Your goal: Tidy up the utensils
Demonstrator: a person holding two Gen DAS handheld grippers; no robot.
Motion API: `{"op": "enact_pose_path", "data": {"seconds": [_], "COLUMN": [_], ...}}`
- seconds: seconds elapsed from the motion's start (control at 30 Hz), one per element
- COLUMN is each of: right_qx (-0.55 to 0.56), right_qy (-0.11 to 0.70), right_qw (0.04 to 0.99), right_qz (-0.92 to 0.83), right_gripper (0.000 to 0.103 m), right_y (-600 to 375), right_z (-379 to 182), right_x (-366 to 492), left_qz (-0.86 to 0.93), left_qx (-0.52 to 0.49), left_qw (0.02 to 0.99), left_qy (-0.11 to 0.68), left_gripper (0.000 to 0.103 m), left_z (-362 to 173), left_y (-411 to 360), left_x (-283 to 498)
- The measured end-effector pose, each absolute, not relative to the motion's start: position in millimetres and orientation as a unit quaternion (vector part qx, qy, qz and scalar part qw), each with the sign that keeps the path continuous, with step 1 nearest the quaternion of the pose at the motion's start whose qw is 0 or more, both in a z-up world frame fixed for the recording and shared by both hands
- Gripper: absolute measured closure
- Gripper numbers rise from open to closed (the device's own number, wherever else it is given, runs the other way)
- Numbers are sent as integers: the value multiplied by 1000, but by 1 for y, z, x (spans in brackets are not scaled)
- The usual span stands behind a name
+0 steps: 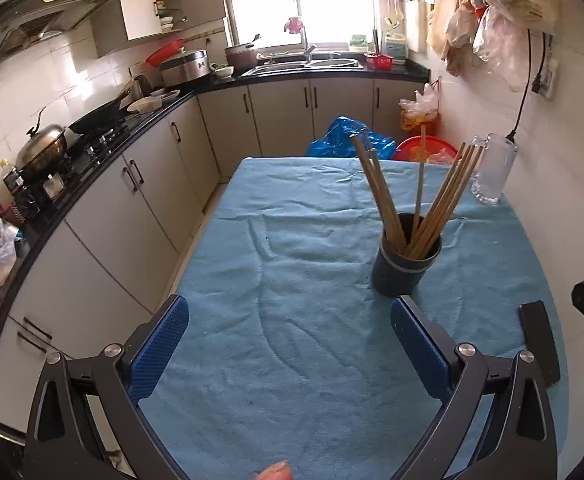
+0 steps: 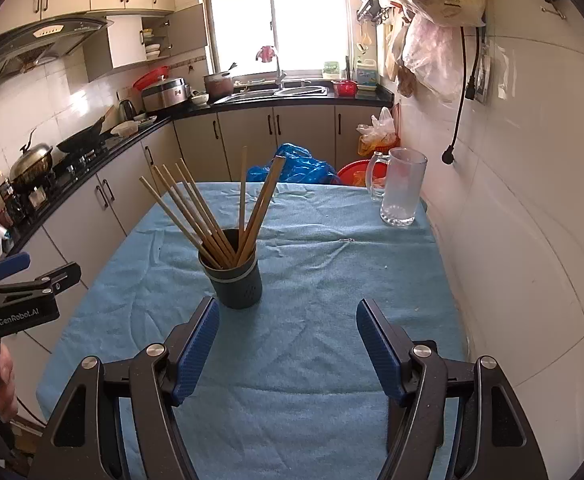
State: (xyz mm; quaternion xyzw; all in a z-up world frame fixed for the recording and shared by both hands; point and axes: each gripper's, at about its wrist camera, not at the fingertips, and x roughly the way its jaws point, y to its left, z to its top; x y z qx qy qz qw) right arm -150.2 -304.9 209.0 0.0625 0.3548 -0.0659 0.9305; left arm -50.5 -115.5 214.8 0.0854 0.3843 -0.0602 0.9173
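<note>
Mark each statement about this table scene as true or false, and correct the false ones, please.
1. The chopsticks stand in the dark holder. True.
2. The glass mug lies on its side. False: it stands upright on the blue cloth.
3. The right gripper is shut on a chopstick. False: its fingers are apart and hold nothing.
4. The left gripper is open, with only cloth between its fingers. True.
5. The mug holds several chopsticks. False: it looks empty; all chopsticks are in the holder.
</note>
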Motion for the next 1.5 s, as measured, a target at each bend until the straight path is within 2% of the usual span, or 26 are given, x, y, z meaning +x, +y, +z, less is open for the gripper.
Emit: {"op": "enact_pose_path", "data": {"seconds": [0.63,1.5], "right_qx": [39,61], "right_qy": [366,383], "right_qw": [926,917], "right_qz": [-86,-93], "right_gripper": [28,28], "right_y": [-282,-253], "right_z": [214,204], "right_x": [-154,-150], "left_qz": [-59,-81], "left_qx": [97,117], "left_qw": [914,905], "left_qy": [389,402], "left_gripper": [3,3], "left_z": [206,193], "left_y": [-105,-87], "left_x": [-51,-38]}}
